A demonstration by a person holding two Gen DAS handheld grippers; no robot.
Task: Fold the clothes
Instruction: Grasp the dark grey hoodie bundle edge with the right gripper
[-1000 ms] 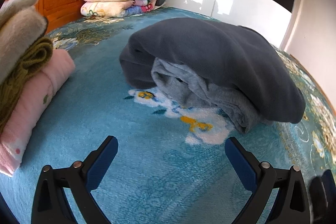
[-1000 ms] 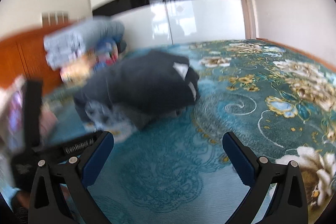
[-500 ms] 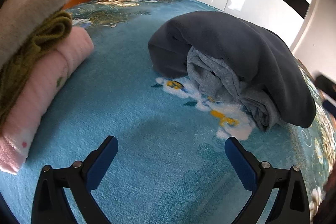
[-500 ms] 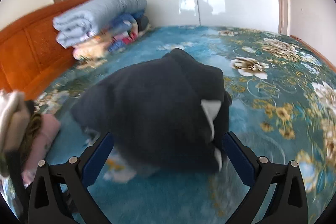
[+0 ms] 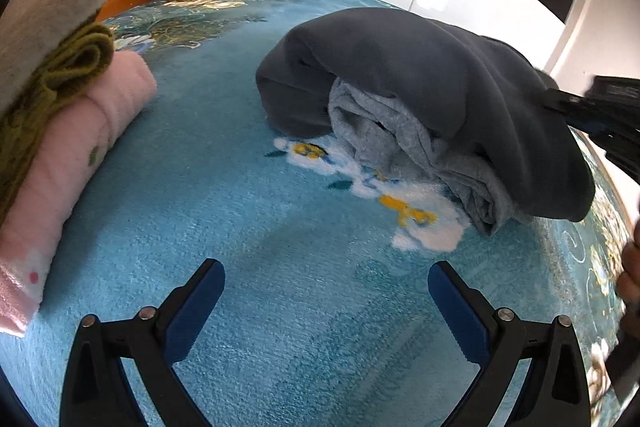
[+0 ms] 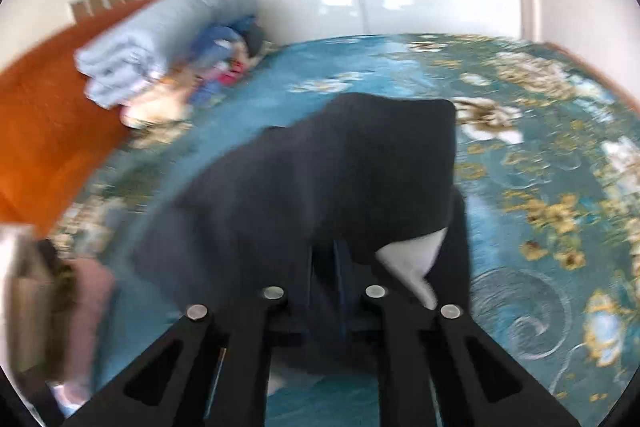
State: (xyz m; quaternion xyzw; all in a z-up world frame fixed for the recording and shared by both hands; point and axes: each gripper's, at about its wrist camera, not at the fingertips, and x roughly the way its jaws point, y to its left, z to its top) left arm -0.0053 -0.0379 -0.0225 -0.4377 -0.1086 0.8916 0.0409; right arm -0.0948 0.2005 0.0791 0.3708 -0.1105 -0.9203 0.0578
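Your left tongs (image 5: 326, 301) hang spread wide above the teal floral bed cover (image 5: 248, 211). Ahead lies a bunched dark grey fleece garment (image 5: 420, 87); folded pink, olive and beige knits (image 5: 60, 131) sit stacked at your left.

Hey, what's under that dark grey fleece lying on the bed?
A lighter grey garment bunches out from under the dark grey fleece onto the blue bedspread. How far it runs underneath, or whether anything else lies there, is covered.
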